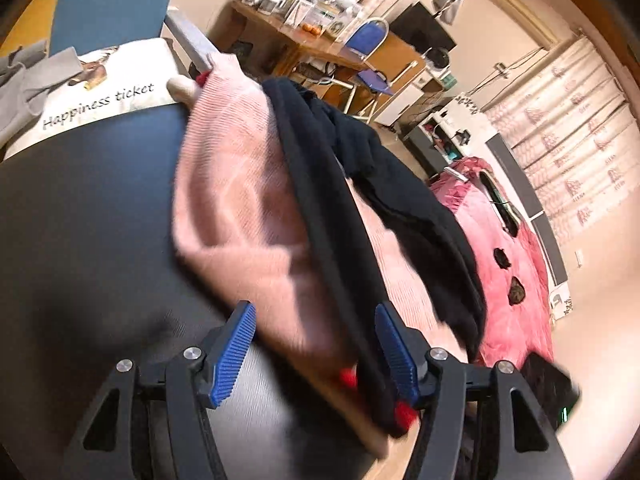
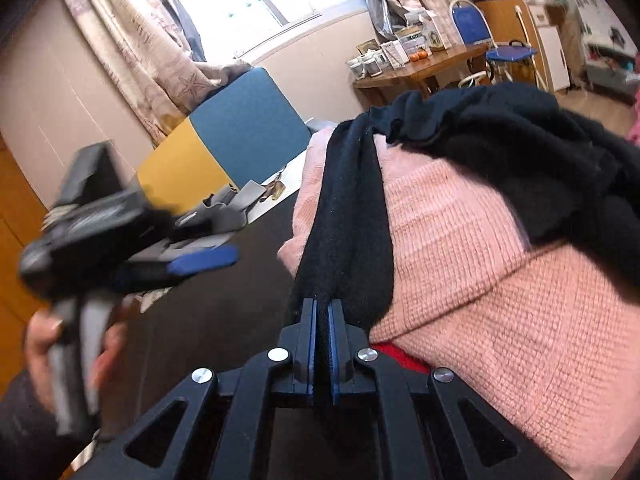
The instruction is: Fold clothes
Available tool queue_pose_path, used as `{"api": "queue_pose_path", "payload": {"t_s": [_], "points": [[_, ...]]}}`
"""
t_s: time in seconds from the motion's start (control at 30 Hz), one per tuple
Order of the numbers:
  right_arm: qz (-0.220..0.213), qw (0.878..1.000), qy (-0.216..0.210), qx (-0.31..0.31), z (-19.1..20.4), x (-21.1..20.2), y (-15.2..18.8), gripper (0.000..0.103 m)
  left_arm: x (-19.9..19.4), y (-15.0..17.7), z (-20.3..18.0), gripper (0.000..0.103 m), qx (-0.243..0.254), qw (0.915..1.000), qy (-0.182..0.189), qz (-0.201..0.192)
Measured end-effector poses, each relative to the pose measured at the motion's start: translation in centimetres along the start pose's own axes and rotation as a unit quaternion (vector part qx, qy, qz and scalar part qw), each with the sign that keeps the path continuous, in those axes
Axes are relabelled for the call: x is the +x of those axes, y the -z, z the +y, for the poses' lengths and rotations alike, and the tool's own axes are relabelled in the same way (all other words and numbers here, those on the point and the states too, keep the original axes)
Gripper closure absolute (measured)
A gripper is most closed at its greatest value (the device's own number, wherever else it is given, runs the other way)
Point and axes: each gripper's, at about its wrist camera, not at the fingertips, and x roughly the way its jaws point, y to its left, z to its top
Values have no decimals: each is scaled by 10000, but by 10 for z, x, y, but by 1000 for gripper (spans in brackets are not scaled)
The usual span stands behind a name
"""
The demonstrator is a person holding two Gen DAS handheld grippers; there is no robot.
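Observation:
A pink knit garment [image 1: 236,216] with black trim [image 1: 336,224] is bunched on the dark table [image 1: 88,240]. It also fills the right of the right wrist view [image 2: 480,260]. My left gripper [image 1: 316,356] is open, its blue pads either side of the garment's near edge and black trim. In the right wrist view the left gripper [image 2: 204,260] appears blurred at the left, held by a hand. My right gripper [image 2: 322,312] is shut on the black trim [image 2: 352,240] of the garment.
A white printed cloth [image 1: 112,92] and grey fabric [image 1: 20,84] lie at the table's far end. A blue and yellow panel [image 2: 240,136] stands behind. A wooden desk [image 1: 304,40] with jars, a blue chair [image 1: 368,36] and a pink bed cover [image 1: 504,248] lie beyond.

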Motion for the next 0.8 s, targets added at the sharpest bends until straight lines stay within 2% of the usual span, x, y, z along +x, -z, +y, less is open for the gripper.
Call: {"api": "queue_pose_path", "payload": {"t_s": [0.23, 0.33, 0.53, 0.57, 0.6, 0.67, 0.8], "points": [[-28, 9995, -239, 217, -14, 1, 2, 97, 56, -39, 25, 40, -609, 9976, -66, 330], [-11, 9995, -231, 196, -18, 2, 1, 97, 66, -49, 25, 42, -642, 9974, 13, 325], [45, 9996, -147, 239, -25, 6, 5, 97, 82, -56, 6, 64, -617, 9973, 135, 371], [38, 9996, -124, 242, -25, 6, 6, 97, 86, -56, 3, 84, -623, 9969, 137, 452], [30, 9997, -86, 239, -25, 6, 6, 96, 91, -55, 0, 90, -629, 9965, 139, 533], [0, 9998, 51, 185, -24, 5, 6, 96, 91, -55, -7, 98, -521, 9976, 50, 454], [-366, 9987, 361, 17, -16, -8, 0, 94, 75, -53, -7, 101, -428, 9990, -23, 117]]}}
